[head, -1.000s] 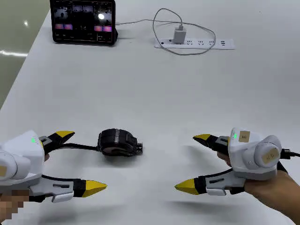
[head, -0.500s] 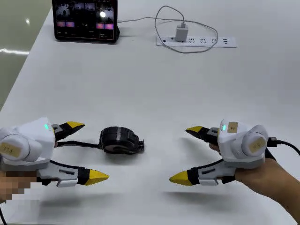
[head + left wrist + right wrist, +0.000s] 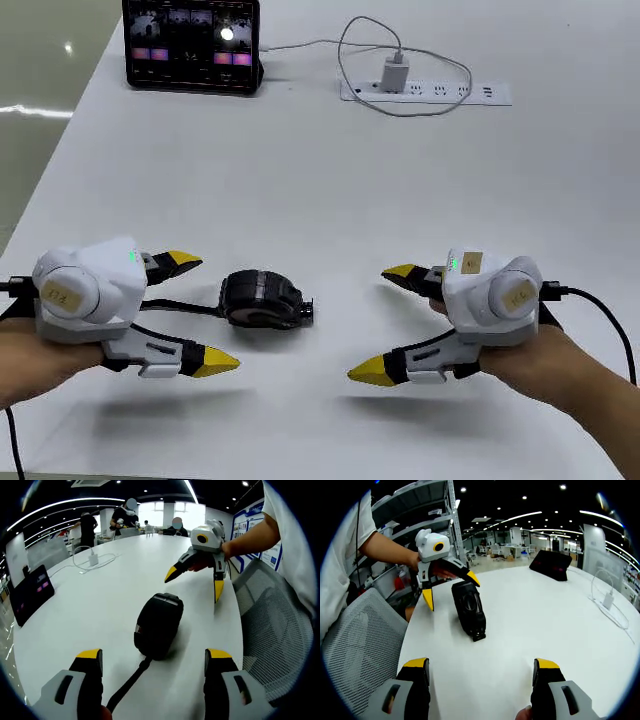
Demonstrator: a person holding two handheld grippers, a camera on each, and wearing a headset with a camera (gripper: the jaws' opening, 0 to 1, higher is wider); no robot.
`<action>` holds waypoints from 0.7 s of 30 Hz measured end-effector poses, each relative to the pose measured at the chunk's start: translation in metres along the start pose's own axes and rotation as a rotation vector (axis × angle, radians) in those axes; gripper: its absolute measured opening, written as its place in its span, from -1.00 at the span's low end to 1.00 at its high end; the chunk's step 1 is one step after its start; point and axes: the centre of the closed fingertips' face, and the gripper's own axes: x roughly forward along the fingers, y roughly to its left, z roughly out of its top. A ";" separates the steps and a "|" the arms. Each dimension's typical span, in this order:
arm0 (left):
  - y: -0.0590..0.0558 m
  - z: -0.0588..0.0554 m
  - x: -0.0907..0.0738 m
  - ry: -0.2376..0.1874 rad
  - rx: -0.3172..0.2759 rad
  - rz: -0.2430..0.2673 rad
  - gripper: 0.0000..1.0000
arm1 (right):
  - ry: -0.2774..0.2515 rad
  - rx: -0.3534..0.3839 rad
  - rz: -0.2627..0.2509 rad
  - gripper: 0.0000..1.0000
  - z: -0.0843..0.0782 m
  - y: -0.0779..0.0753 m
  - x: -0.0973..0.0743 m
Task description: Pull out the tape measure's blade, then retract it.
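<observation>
— Where is the tape lying?
— I'm looking down at the worktop [image 3: 330,180]. The tape [image 3: 262,299] is sitting close to the near edge, left of centre, between my two grippers.

— And the grippers?
— I'm holding the left gripper [image 3: 203,312] spread wide just beside the tape, with the strap [image 3: 180,308] trailing back between its jaws. The right gripper [image 3: 381,322] is gaping too, well apart from the tape and gripping nothing.

— How will it handle?
— I'm guessing the case is hard and compact with some weight, so I'm planning to clamp its broad faces with the left. The hook [image 3: 308,313] is pointing toward the right gripper. It's small and thin, and I'm expecting a springy blade tugging back, so it needs a firm pinch.
</observation>
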 end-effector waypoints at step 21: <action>0.006 0.002 0.023 0.058 0.092 -0.059 -0.09 | 0.018 -0.003 0.040 0.67 0.003 0.000 0.016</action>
